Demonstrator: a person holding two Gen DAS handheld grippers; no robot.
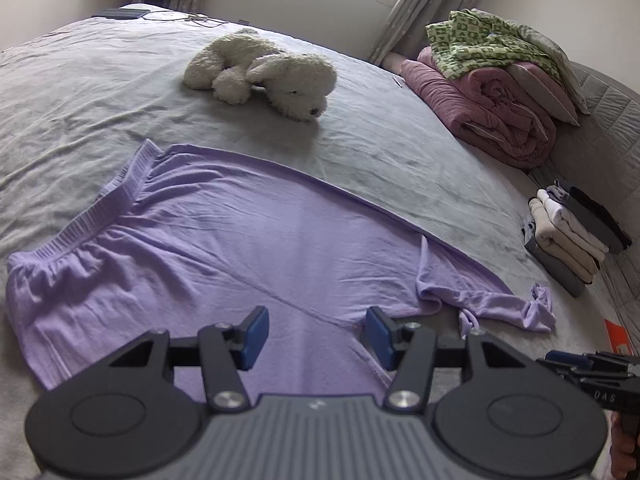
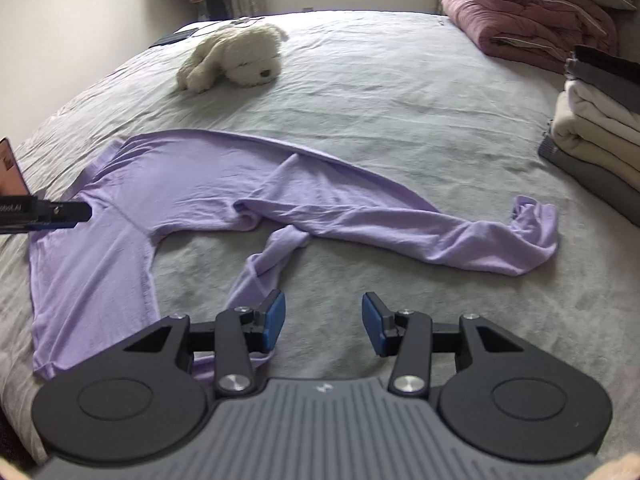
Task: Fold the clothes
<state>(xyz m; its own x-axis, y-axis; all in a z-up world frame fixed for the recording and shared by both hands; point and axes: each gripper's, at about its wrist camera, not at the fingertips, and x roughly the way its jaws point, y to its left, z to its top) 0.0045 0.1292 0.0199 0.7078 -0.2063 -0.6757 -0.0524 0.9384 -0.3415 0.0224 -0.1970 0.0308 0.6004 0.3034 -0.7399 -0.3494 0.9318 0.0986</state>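
On the bed (image 1: pixel 360 152), lavender pyjama trousers (image 1: pixel 224 236) lie spread flat, legs crossing – laid out for folding, I'd judge. Left gripper (image 1: pixel 316 338) and right gripper (image 2: pixel 323 322) hover above, both half-open, nothing held. Folded clothes stack (image 2: pixel 592 136) sits well apart.

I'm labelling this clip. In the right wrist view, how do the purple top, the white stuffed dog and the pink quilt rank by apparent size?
Largest to smallest, as they look:
1. purple top, sprawled across the bed
2. pink quilt, partly cut off by the frame
3. stuffed dog
The quilt and dog lie farther away, so their true sizes stay unsure.
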